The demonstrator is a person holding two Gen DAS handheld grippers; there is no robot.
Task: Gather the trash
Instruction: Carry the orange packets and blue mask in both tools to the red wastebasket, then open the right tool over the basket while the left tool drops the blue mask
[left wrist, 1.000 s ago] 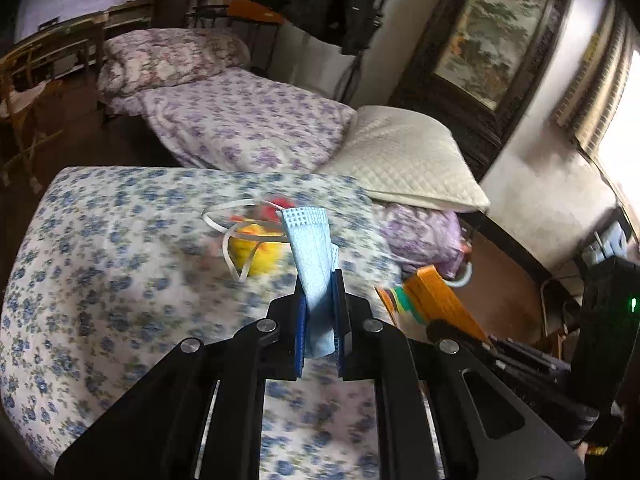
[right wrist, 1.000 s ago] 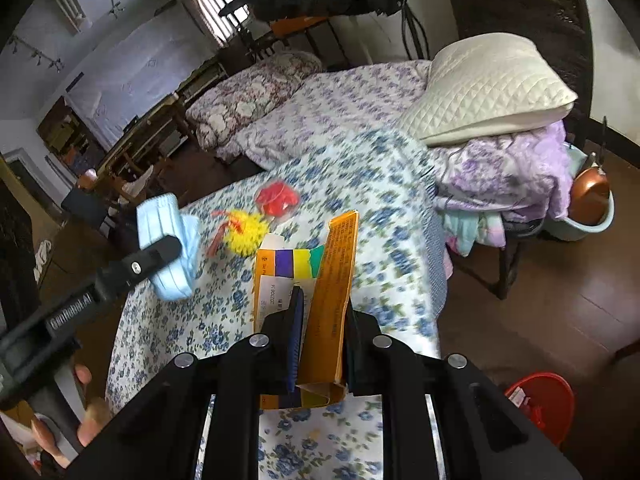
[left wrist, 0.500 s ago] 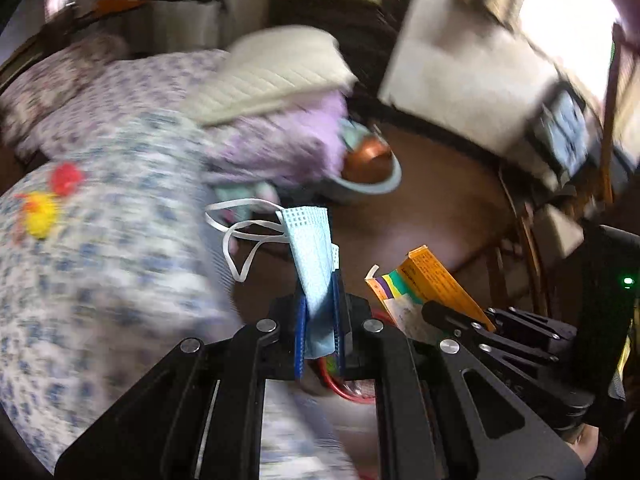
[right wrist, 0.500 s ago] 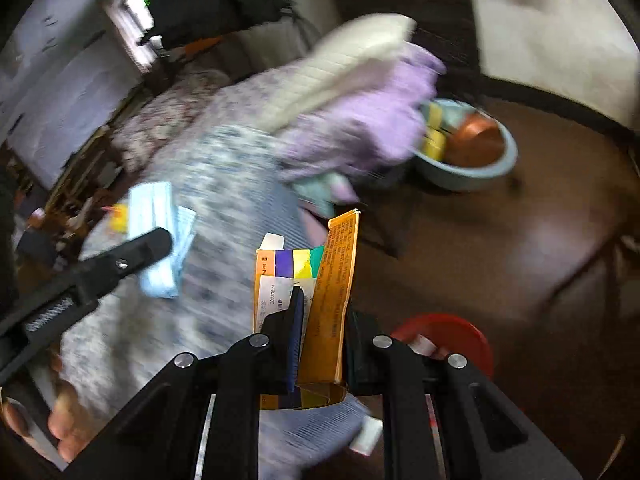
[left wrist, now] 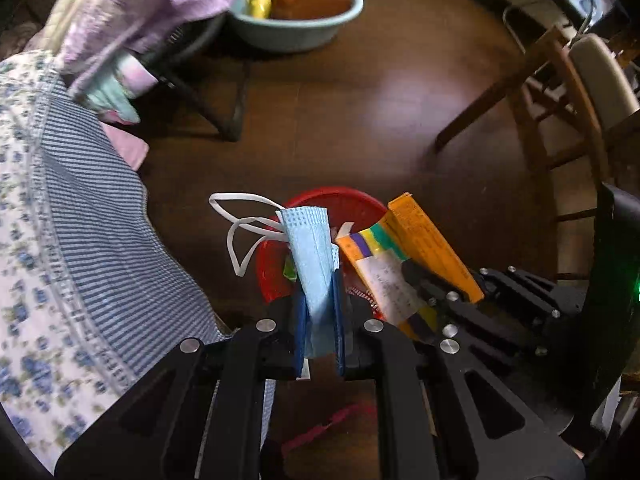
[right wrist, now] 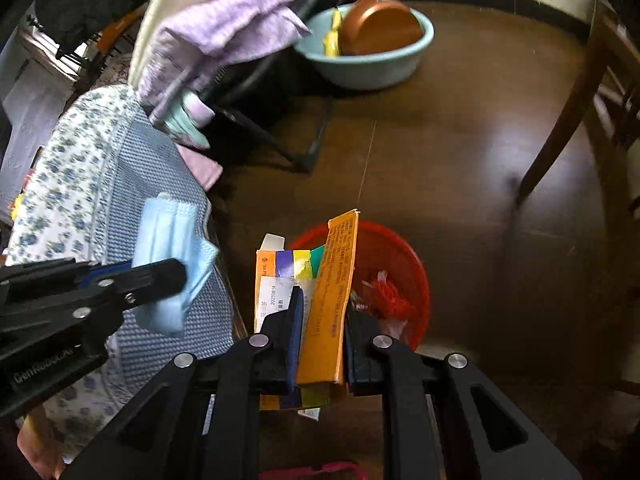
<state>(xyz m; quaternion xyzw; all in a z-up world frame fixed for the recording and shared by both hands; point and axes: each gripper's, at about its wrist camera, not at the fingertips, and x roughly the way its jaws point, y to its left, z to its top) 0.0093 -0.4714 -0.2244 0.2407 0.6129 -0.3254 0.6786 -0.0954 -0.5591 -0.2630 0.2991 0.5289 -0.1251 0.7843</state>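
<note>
Left wrist view
- Left gripper [left wrist: 318, 312]: pointed down at the floor, jaws nearly closed and clamped on a folded blue face mask [left wrist: 314, 256].
- Mask: stood up between the blue pads, its white ear loops [left wrist: 240, 232] hanging out to the left, above the near rim of the red bin [left wrist: 320, 198].
- Red bin: sat on the dark wooden floor [left wrist: 360, 120], just past the gripper tips; some scraps lay inside.
- Right gripper [left wrist: 420, 280]: came in from the right, jaws closed on a flattened orange carton [left wrist: 428, 240] held over the bin.
- Bedding: a flowered cover with a striped edge [left wrist: 100, 260] filled the left side.
- Basin [left wrist: 296, 28]: pale blue, on the floor well beyond the bin, a copper pan inside.

Right wrist view
- Right gripper [right wrist: 320, 316]: jaws closed tight on the orange carton [right wrist: 332, 280], which stood upright between the pads with its coloured stripes showing.
- Red bin [right wrist: 400, 252]: directly behind the carton, red scraps in it.
- Left gripper [right wrist: 176, 276]: at the left, gripping the blue mask [right wrist: 168, 240] in front of the bedding, beside the bin.
- Chair leg [right wrist: 560, 120]: at the right, on the floor.
</note>
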